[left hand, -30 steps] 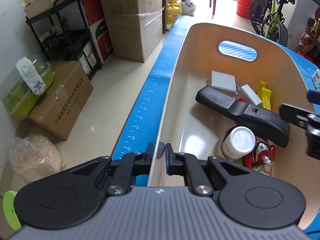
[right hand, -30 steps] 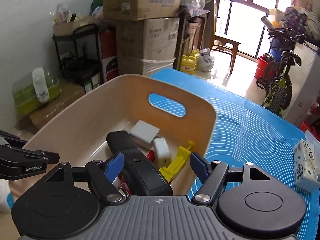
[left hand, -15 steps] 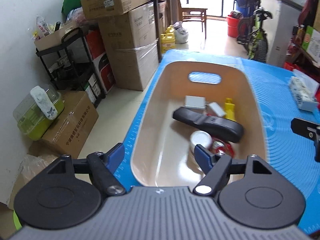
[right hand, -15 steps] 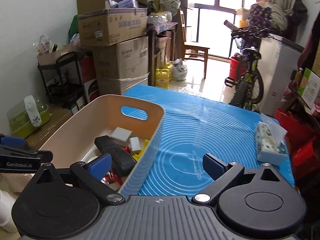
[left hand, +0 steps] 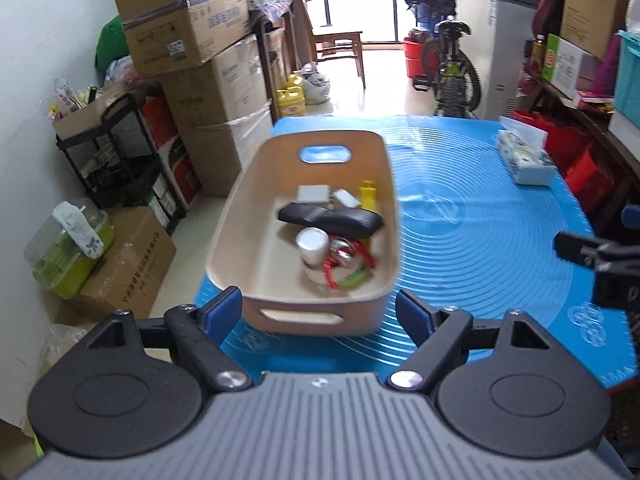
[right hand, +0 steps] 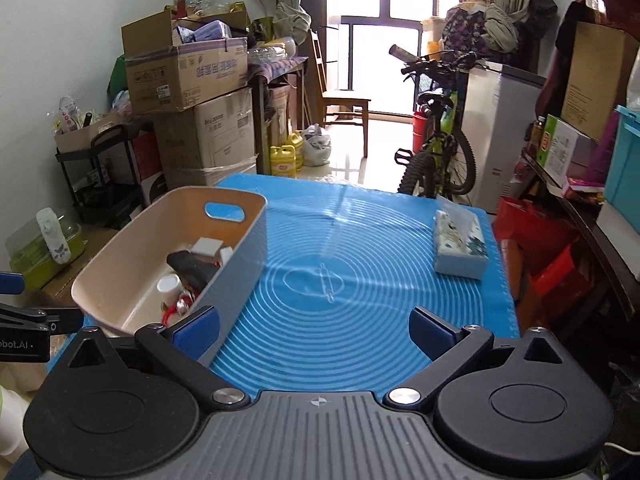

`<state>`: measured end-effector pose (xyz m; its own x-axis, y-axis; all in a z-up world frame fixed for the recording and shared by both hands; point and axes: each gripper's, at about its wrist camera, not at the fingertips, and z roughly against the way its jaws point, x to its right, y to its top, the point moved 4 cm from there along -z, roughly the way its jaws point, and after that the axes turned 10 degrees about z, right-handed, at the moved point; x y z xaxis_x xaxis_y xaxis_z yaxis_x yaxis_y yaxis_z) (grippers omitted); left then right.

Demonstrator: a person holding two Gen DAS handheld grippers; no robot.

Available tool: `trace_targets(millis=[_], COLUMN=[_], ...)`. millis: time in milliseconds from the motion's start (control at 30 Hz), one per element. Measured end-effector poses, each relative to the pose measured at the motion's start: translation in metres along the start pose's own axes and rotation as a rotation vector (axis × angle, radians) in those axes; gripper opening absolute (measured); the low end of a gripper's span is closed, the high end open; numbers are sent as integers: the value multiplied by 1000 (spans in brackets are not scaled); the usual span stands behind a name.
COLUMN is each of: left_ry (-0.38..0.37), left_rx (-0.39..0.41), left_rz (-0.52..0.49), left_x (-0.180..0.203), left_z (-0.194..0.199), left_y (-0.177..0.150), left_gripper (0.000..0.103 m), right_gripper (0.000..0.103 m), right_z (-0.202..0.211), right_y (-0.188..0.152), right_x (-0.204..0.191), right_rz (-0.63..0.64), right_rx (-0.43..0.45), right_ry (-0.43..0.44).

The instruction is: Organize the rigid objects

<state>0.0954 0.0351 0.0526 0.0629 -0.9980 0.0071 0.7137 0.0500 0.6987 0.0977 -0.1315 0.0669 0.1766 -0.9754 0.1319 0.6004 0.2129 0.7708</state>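
A beige bin point(left hand: 248, 216) with handle slots stands on the left part of the blue mat point(left hand: 480, 248). It holds a black case point(left hand: 332, 219), a white bottle point(left hand: 312, 245), a red-and-silver item point(left hand: 348, 260), a yellow piece point(left hand: 368, 194) and white blocks point(left hand: 314, 193). The bin also shows in the right wrist view point(right hand: 132, 256). My left gripper point(left hand: 320, 312) is open and empty, just in front of the bin's near wall. My right gripper point(right hand: 314, 330) is open and empty over the mat, right of the bin.
A tissue pack point(right hand: 460, 246) lies at the mat's far right. Stacked cardboard boxes point(left hand: 208, 80) and a black shelf cart point(left hand: 116, 152) stand left of the table. A bicycle point(right hand: 440, 152) and a chair point(right hand: 344, 104) stand beyond it. Red bags point(right hand: 540, 264) sit to the right.
Both grippers have pulled back and up from the bin. My left gripper, shut a second ago at the bin's rim, has opened. The right gripper has swung right, over the mat.
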Motion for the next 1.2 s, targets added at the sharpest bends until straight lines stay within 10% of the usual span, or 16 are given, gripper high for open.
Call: trace_targets(millis=[567,1200], left_ry=[-26,-37], left_rx=[29,74], left_rz=[10,4], left_x=[48,53], left_z=[27,10], left_y=[-70,-101], left_gripper=[84,84], right_gripper=[100,98], right_z=[47,44], right_y=[-104,-118], right_x=[12,11], right_rz=[-4,-28], right_rx=[-26,36], right_ry=[-32,-11])
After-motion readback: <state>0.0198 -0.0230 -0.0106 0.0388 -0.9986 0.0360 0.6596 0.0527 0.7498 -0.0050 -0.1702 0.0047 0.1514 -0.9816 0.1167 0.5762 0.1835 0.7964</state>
